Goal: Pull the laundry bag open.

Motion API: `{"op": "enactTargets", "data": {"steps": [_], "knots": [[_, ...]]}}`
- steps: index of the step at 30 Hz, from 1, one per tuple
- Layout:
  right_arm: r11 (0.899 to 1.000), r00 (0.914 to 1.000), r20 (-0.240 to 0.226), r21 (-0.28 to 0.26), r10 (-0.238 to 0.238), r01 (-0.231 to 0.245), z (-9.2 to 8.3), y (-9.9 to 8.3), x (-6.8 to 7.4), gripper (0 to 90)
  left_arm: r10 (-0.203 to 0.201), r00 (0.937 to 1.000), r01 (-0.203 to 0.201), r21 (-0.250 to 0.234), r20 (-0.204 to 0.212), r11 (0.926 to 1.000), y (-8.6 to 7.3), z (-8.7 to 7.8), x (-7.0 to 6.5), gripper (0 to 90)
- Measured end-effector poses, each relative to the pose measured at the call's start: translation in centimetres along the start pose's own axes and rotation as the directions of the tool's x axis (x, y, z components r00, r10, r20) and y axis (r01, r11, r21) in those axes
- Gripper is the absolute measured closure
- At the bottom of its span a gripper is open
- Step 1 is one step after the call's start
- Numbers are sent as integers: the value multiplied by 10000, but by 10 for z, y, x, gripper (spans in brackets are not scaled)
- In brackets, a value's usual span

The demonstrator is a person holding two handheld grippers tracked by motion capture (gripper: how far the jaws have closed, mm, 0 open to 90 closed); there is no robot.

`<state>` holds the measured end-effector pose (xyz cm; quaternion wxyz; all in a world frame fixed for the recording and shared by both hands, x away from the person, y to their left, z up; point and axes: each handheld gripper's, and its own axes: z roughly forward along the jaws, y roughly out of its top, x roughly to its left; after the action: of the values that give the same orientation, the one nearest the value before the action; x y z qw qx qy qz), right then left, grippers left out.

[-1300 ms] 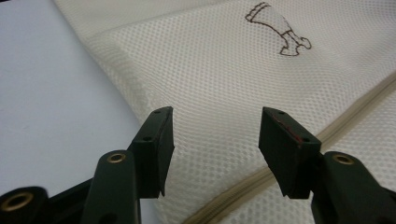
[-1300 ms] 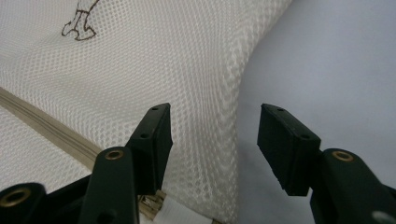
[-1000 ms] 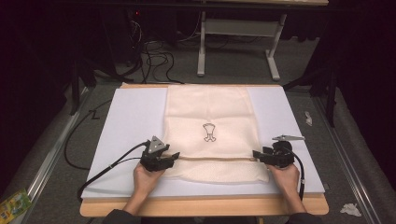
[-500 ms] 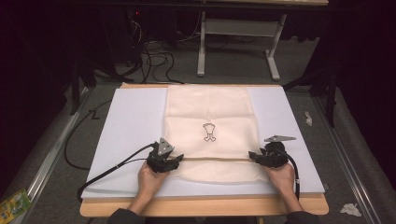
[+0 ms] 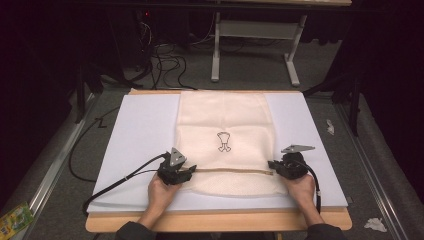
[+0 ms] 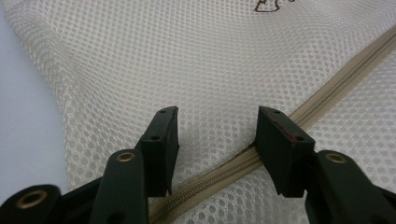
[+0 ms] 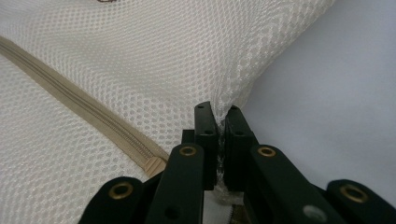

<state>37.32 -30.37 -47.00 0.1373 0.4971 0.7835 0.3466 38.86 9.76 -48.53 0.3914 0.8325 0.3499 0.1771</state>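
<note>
A cream mesh bag (image 5: 225, 125) lies flat on the white board (image 5: 135, 135), with a small dark emblem (image 5: 223, 141) at its middle and a tan zipper (image 5: 230, 171) running across near its front. My left gripper (image 5: 190, 171) rests at the zipper's left end; its jaws stand open over the mesh bag (image 6: 196, 70), straddling the zipper (image 6: 327, 100). At the bag's right edge my right gripper (image 5: 272, 166) is shut on a pinched fold of the mesh bag (image 7: 154, 60), next to the zipper (image 7: 84, 109) end.
The white board sits on a wooden table (image 5: 220, 220). Black cables (image 5: 115, 182) trail from the left gripper across the board. Table legs (image 5: 216, 50) and floor cables (image 5: 165, 60) lie beyond. Paper scraps (image 5: 374, 224) lie on the floor at right.
Both grippers have moved inward along the zipper line onto the bag's edges. The right gripper has closed on the mesh at the right edge.
</note>
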Motion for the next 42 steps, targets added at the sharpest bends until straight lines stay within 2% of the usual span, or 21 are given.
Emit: {"op": "enactTargets", "data": {"steps": [4, 6, 11, 16, 20, 25, 31, 33, 36, 38, 40, 42], "knots": [[9997, 9993, -327, -175, 172, -178, -7, 2, -4, 881, -2, 10000, 2, 3, 9, 10000, 0, 0, 0, 506], [9995, 9992, -401, -311, -45, 32, -10, 4, -5, 881, 9, 10000, -9, -6, -4, 10000, 0, 0, 0, 504], [9996, 9984, -563, -298, -26, 9, -12, 9, -7, 883, -86, 9999, 86, 47, 85, 10000, 0, 0, 1, 499], [9988, 9979, -620, -468, -191, 162, -24, 16, -4, 883, -100, 9999, 99, 58, 88, 9999, 1, 0, 1, 498], [9984, 9977, -668, -557, -139, 102, -27, 21, -4, 883, -309, 9993, 306, 168, 198, 9994, 2, 0, 3, 498], [9981, 9982, -516, -546, -308, 279, -32, 30, 2, 884, -505, 9982, 495, 316, 334, 9983, 5, -4, 4, 479], [9976, 9973, -441, -405, -581, 563, -34, 38, 7, 884, -822, 9943, 809, 217, 685, 9965, 8, -4, 3, 482], [9977, 9974, -472, -423, -554, 534, -35, 39, 7, 884, -1044, 9896, 1037, 125, 988, 9945, 11, -4, 2, 485], [9974, 9972, -511, -501, -548, 523, -37, 40, 7, 884, -830, 9897, 849, -112, 1167, 9963, 19, -6, -4, 493], [9977, 9971, -527, -424, -551, 529, -37, 40, 8, 884, -813, 9877, 838, -131, 1334, 9964, 26, -5, -9, 494], [9975, 9968, -577, -480, -547, 519, -38, 40, 7, 884, -708, 9886, 721, -54, 1328, 9974, 31, -2, -12, 494], [9975, 9966, -650, -526, -501, 467, -38, 40, 7, 884, -772, 9858, 802, -142, 1490, 9967, 35, 0, -15, 495]]}}
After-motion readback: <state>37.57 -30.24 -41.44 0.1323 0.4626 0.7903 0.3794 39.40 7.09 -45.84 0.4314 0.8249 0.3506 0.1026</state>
